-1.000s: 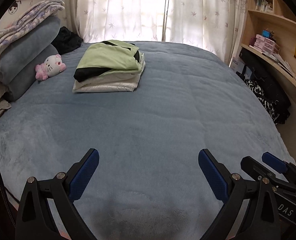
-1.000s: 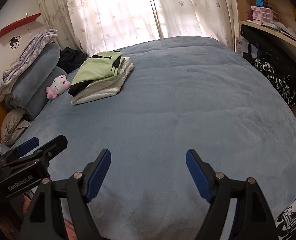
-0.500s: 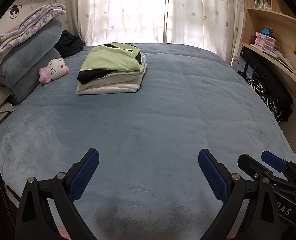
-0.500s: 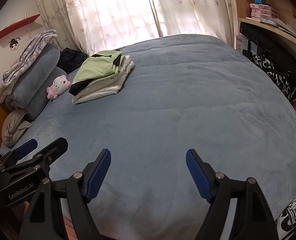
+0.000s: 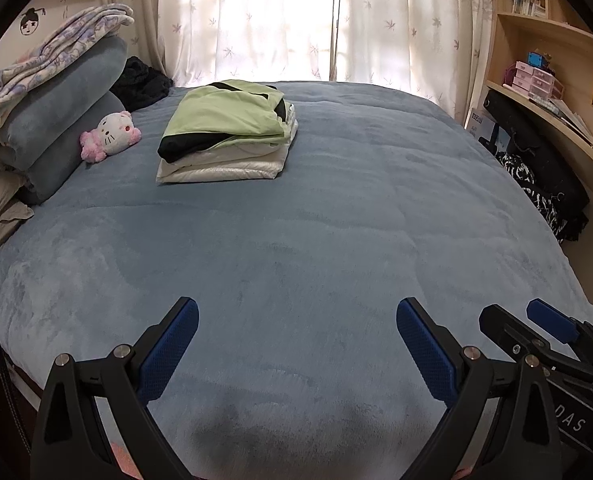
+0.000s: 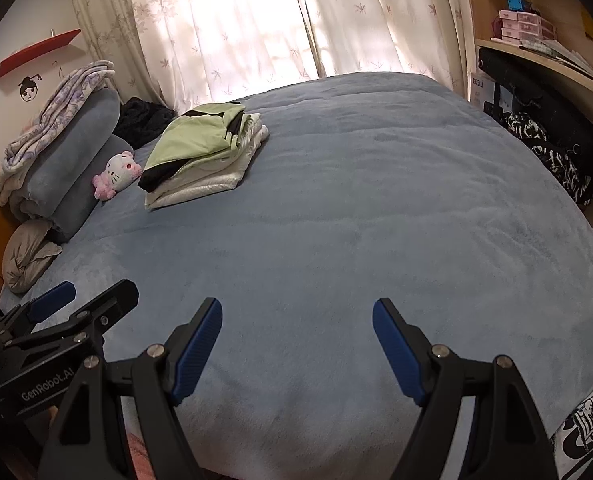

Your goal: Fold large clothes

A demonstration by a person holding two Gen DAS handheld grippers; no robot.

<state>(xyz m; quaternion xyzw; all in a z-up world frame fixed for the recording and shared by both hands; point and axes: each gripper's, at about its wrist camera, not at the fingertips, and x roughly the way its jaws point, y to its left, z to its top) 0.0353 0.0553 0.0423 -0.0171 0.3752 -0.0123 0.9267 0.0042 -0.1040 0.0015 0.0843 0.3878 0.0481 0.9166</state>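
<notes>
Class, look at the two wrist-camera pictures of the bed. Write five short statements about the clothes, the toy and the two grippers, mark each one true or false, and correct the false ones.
1. The light green garment lies on top of the pile of folded clothes. True.
2. The left gripper is shut on a garment. False: its jaws stand open with nothing between them.
3. The plush cat toy sits on the pile of folded clothes. False: it lies beside the pile, against the rolled grey-blue bedding.
4. The right gripper is open and holds nothing. True.
5. A garment lies spread flat on the blue blanket between the grippers. False: only bare blanket shows there.
</notes>
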